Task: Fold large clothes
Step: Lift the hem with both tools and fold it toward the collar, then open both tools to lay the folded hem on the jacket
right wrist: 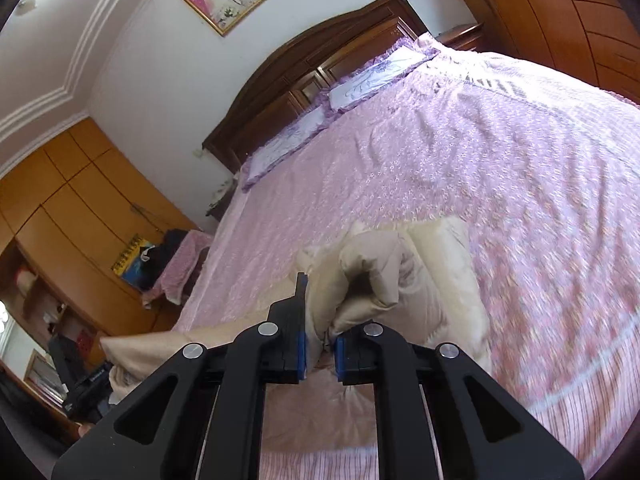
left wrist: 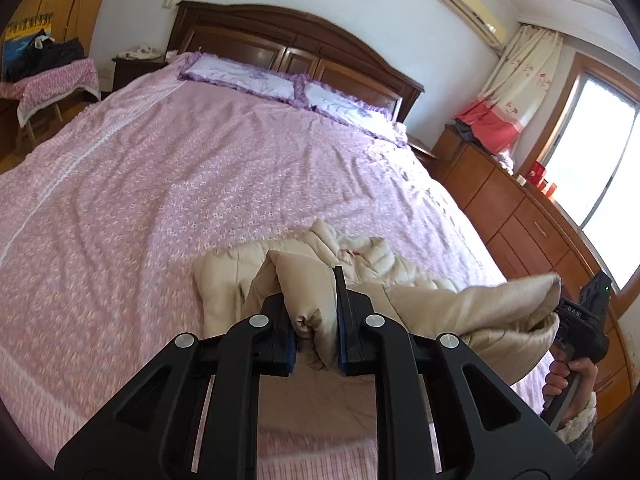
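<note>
Plainly, little writing can be read: the letters "DAS" stand on the body of the right gripper (left wrist: 560, 312) where it shows at the right edge of the left wrist view, and the poster (left wrist: 24, 40) by the wardrobe at far left carries marks too small to tell. Going from left to right in that view, a small table under a pink cloth (left wrist: 60, 80) stands well apart from the bed (left wrist: 120, 200), whose pink flowered cover lies broad and bare up to the two pillows (left wrist: 248, 76) and the dark wooden headboard (left wrist: 296, 40). The beige padded coat (left wrist: 408, 276) lies near the foot of the bed, towards its right side, with the cover's edge just beyond it and the wooden drawers (left wrist: 500, 204) close by under the window. The left gripper (left wrist: 316, 320) has its jaws narrow, pinching a thick fold of the coat between the blue pads. A hand (left wrist: 568, 376) holds the right gripper's handle. In the right wrist view the right gripper (right wrist: 320, 336) likewise has narrow jaws clamped on a bunched fold of the coat, lifted off the cover, with open bed ahead and to its right.
</note>
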The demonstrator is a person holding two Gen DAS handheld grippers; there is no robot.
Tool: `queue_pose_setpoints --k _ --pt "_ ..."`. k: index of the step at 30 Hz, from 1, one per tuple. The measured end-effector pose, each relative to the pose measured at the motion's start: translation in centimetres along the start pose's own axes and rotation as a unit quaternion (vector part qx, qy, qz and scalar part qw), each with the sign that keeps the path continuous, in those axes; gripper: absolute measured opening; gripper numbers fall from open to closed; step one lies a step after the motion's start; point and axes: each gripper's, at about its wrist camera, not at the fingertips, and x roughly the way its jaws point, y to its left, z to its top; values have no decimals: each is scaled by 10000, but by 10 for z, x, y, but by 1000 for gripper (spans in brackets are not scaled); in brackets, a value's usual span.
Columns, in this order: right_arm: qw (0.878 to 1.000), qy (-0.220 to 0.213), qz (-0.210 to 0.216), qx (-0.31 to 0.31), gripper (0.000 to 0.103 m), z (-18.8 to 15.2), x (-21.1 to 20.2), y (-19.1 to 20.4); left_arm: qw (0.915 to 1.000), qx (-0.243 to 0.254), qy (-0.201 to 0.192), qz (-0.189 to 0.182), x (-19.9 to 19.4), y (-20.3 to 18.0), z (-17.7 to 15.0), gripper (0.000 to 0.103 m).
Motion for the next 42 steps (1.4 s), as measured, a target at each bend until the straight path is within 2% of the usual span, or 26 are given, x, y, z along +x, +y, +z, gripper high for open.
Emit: queue_pose_setpoints --k 5,11,13,21,26,29,31,32,33,34,36,37,39,42 --pt "9997 185 -131 130 11 25 60 -15 9996 -8 263 60 57 14 21 16" --pt "9980 309 -547 120 11 35 130 -40 9969 23 535 574 133 38 29 16" --pt "9975 332 -605 178 12 35 151 -53 9968 -30 535 591 148 44 26 16" --pt "9966 270 -770 -70 12 27 182 -68 9957 20 569 732 186 52 18 18" --pt "9963 335 -787 -112 12 28 181 -68 9962 0 475 736 177 47 21 22" --pt "9984 264 -501 37 22 38 169 -64 9967 -173 452 650 162 48 33 31" --pt "9994 165 -196 247 42 47 153 -62 9976 -312 397 474 147 48 42 46" --pt "9994 123 -138 291 44 50 146 -59 9977 -338 354 466 140 48 45 51" --pt "9994 74 -109 308 46 54 138 -56 9975 -306 256 591 132 46 49 68" --pt "9996 45 -109 273 47 57 129 -50 9964 -169 57 824 121 41 54 78" --pt "9998 4 -141 165 52 61 115 -39 9946 39 -237 1007 98 32 58 83" --pt "9998 -73 -153 78 61 62 107 -33 9942 81 -259 1037 92 29 59 84" --pt "9995 -246 -148 -105 72 63 91 -20 9940 225 -213 1049 81 18 55 85" --pt "9993 -283 -119 -208 72 65 73 -6 9919 608 -213 1098 67 -7 44 85"
